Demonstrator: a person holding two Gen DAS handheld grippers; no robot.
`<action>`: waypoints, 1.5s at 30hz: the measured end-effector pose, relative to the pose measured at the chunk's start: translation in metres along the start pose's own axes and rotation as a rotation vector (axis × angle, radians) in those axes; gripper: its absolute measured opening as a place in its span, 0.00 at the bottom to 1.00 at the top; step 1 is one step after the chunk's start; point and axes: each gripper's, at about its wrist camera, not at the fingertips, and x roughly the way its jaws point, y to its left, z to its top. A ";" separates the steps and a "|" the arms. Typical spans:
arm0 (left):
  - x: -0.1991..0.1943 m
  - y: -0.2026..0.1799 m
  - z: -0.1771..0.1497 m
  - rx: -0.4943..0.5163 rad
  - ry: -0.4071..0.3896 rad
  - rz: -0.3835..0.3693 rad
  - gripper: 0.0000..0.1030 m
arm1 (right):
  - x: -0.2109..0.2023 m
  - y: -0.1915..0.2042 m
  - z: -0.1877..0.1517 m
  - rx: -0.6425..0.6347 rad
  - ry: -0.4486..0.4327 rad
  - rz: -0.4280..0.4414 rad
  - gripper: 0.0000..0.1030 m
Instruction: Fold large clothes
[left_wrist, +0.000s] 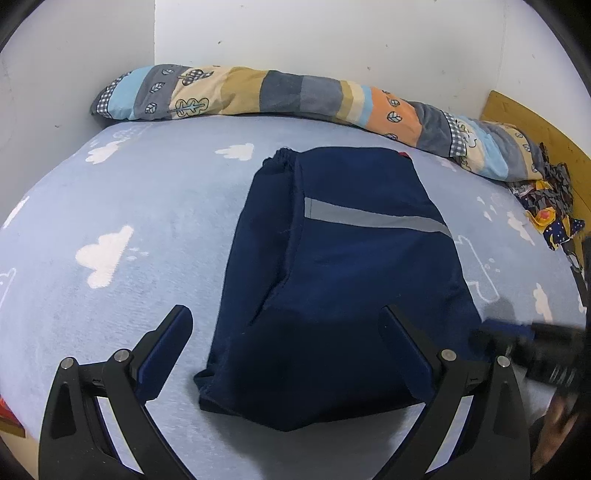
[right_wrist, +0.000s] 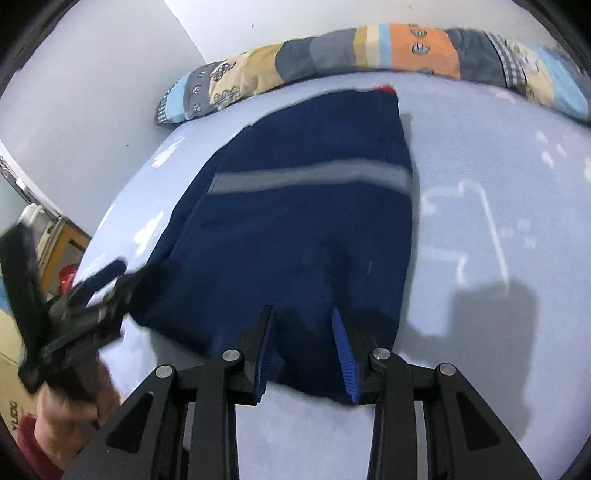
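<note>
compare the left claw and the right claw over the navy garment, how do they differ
The left claw is spread wide, its fingers straddling the near end of the navy garment; the right claw is far narrower, both fingers over the cloth. The left claw looks sharp, the right claw blurred. Both hold nothing and point down at the bed sheet.

A bed (left_wrist: 147, 192) in pale blue cloud-print sheeting carries a folded navy garment (left_wrist: 332, 288) with a grey stripe, a patchwork quilt (left_wrist: 280, 92) rolled along the wall, and, probably, crumpled patterned cloth (left_wrist: 550, 206) at the far right edge.
</note>
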 end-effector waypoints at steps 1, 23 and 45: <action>0.002 -0.001 -0.001 0.003 0.009 -0.001 0.99 | 0.005 0.001 -0.005 -0.024 -0.007 -0.017 0.35; 0.029 -0.023 0.018 0.027 0.046 -0.041 0.96 | 0.021 -0.013 0.129 0.041 -0.080 -0.079 0.41; 0.077 0.086 0.054 -0.357 0.267 -0.247 0.94 | 0.005 -0.093 0.075 0.182 -0.035 0.067 0.62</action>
